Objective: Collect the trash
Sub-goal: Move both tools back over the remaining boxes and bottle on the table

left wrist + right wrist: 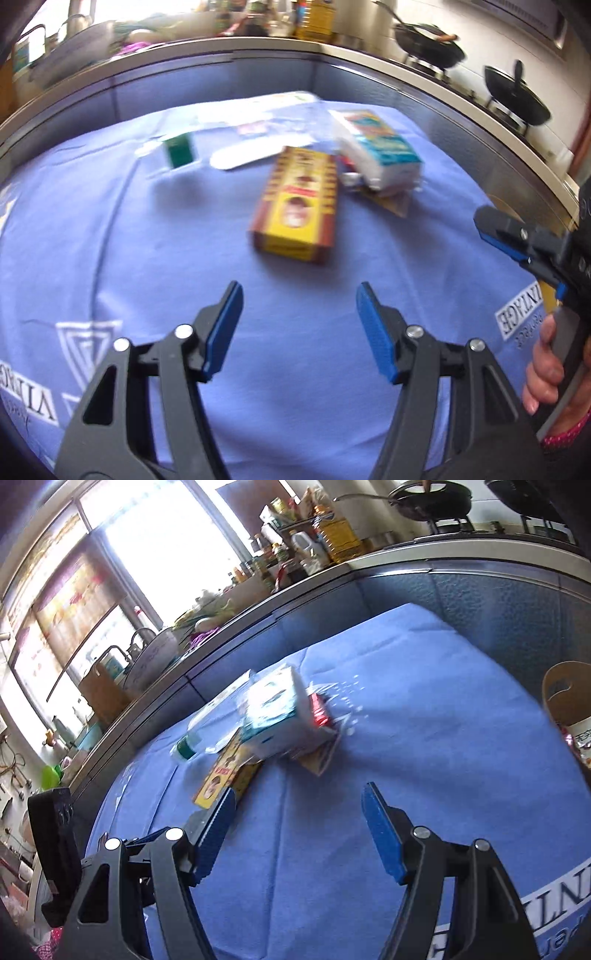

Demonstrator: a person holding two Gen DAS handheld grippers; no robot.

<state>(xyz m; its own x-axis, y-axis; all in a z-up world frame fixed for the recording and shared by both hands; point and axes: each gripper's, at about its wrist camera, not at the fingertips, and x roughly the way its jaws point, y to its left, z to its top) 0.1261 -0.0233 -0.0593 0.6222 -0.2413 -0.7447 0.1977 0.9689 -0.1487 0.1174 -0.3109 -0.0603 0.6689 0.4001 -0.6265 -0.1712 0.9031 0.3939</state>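
Progress: nothing collected yet, judging by the litter lying loose on the blue cloth (pixel 110 229) over the bench; every pick-up left to do.
Trash pile: centre to upper right of the left wrist view, centre of the right wrist view.
Yellow and red carton (pixel 297 203): lying flat at centre of the left wrist view, nearest the left gripper; long axis running from lower left to upper right, roughly away from the camera; near end toward the jaws.
White and teal carton (pixel 380 151): upper right of the yellow one, just beside it, tipped on its side; long axis running from upper left to lower right; resting on flattened wrappers, red among them.
Clear plastic bottle (pixel 207 734): lying on its side, green cap end at lower left, body toward upper right; partly under the white carton in the right wrist view.
Green box (pixel 180 149): standing upright, upper left of centre, apart from the cartons.
White flat packaging (pixel 247 157): between green box and cartons; blurred, kind not clear.
Left gripper (pixel 299 328): jaws apart at a moderate gap, nothing between them, short of the yellow carton.
Right gripper (pixel 299 830): jaws likewise apart and empty, below the pile.
Paper bag (pixel 569 701): right edge of the right wrist view, possibly the collecting bag; cannot tell.
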